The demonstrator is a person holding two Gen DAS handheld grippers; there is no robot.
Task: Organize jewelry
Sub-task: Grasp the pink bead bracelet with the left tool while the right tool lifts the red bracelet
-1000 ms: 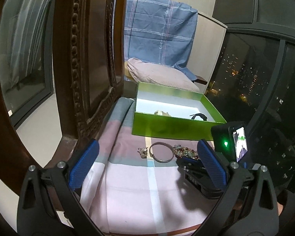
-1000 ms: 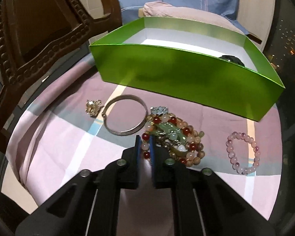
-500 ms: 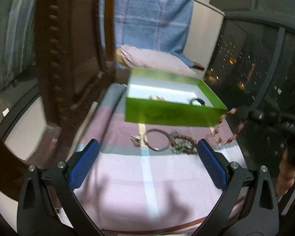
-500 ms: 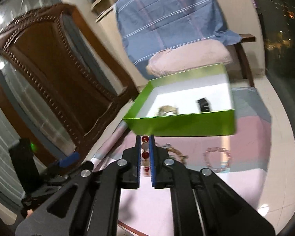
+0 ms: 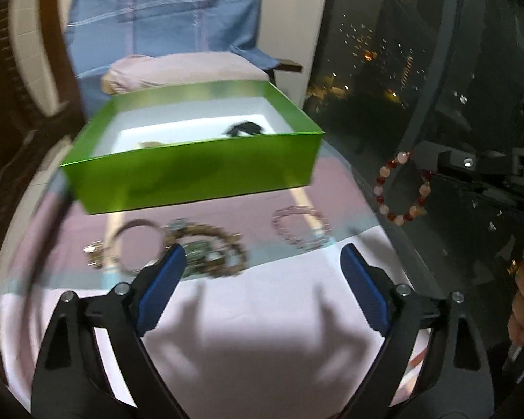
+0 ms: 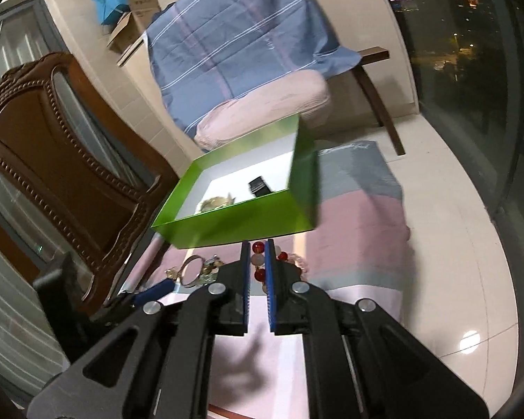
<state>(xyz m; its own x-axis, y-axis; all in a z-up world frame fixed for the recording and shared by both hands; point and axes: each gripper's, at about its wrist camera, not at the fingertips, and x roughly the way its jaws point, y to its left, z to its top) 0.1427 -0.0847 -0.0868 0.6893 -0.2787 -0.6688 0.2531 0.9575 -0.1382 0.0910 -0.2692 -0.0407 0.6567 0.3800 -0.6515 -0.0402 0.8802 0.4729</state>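
**Inspector A:** We found the right gripper (image 6: 257, 269) clamped on the red-and-pale bead bracelet (image 5: 403, 188), its blue pads pinched together with beads between them. The loop hung in the air, clear of the cloth, just off the right end of the green box (image 5: 192, 171) and slightly in front of it.

**Inspector B:** Agreed. The box opening lay ahead of and above those fingers in the right wrist view, its near wall between the beads and the white floor. We judged the bracelet had to clear that wall before release. The loop hung downward from the pinch, so its long axis ran vertical. The right hand was plainly the nearer one to the box.

**Inspector A:** The left gripper (image 5: 262, 286) hovered over the cloth in front of the box, jaws wide but closing, nothing between them. The metal bangle (image 5: 136, 244) and the tangled bead pile (image 5: 209, 251) lay just beyond its left fingertip (image 5: 164, 279); the pink bracelet (image 5: 302, 225) lay nearer the box's right end.

**Inspector B:** Against a second earlier, we noted the bracelet had left the pile and risen, the right gripper had swung towards the box, and the left had shifted across and begun narrowing.
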